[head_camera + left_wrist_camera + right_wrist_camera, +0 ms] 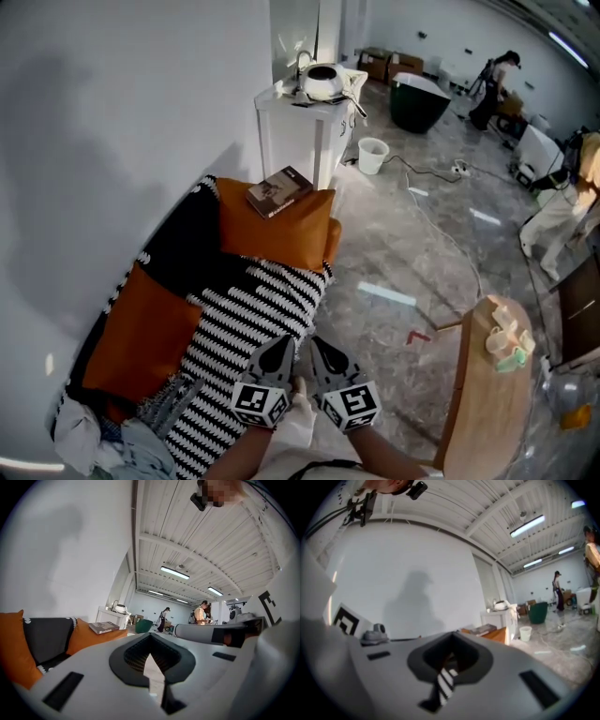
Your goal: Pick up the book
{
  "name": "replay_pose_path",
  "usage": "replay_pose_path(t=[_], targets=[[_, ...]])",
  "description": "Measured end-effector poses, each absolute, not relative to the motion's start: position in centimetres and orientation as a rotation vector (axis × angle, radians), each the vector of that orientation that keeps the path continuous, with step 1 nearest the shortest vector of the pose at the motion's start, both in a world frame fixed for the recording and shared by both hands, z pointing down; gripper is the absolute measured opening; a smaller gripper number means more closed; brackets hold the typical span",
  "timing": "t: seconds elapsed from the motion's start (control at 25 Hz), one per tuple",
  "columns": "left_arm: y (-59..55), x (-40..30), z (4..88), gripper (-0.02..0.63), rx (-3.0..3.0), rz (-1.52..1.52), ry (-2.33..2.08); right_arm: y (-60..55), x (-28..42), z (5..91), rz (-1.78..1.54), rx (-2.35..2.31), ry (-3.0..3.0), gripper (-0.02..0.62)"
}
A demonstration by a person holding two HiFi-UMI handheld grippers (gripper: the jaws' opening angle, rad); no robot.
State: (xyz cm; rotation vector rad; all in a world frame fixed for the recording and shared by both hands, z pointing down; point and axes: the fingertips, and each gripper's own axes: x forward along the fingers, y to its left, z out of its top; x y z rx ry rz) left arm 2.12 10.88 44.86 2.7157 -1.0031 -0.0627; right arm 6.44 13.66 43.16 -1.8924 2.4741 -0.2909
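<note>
A brown book (pixel 279 190) lies flat on an orange cushion (pixel 281 234) at the far end of a sofa along the left wall. It also shows as the book (pixel 104 627) in the left gripper view and small and far off as the book (pixel 483 630) in the right gripper view. My left gripper (pixel 284 341) and right gripper (pixel 318 341) are side by side at the bottom of the head view, over a black-and-white striped cushion (pixel 248 314), well short of the book. Both are shut with nothing in them: left gripper (pixel 150 636), right gripper (pixel 452 634).
A white cabinet (pixel 305 127) with a pot on top stands just beyond the sofa. A white bucket (pixel 372 155) and cables lie on the marble floor. A wooden table (pixel 492 403) is at the right. People work at the back right.
</note>
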Motion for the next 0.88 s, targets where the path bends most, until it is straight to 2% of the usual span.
replay_pose_path(t=[0.88], targets=[[-7.2,6.9,45.9,0.022,2.692,-0.038,-0.99,-4.6,10.6,44.1,-0.345,-1.914,2.492,0.012]])
